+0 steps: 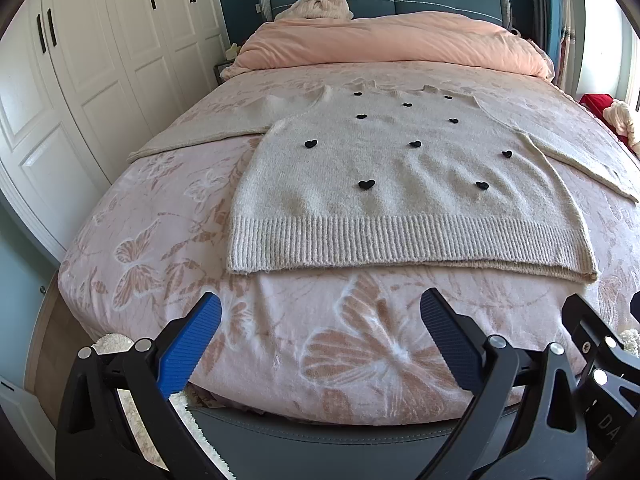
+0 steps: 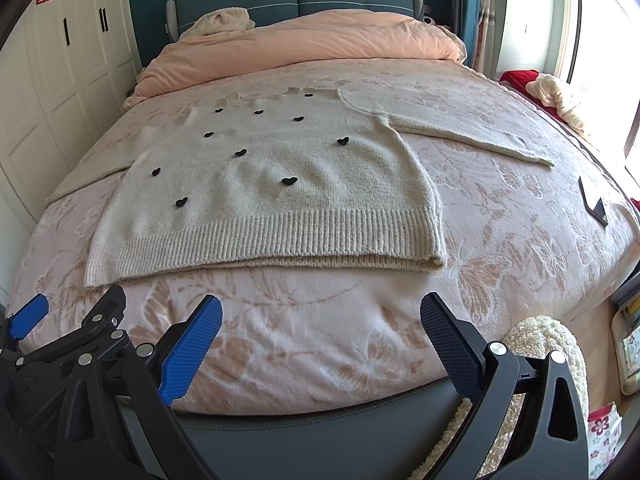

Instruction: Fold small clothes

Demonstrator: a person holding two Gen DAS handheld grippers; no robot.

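Left wrist view: left gripper (image 1: 320,320) hangs with fingers spread apart, holding nothing, near the bed's foot; the sweater (image 1: 400,184) lies flat on the blanket (image 1: 160,240) ahead. Right wrist view: right gripper (image 2: 320,320) likewise spread, short of the sweater's hem.

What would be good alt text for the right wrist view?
A beige sweater dotted with small black hearts lies flat, sleeves spread, on a pink butterfly-print bed. The open right tool hovers near the bed's foot, touching nothing.
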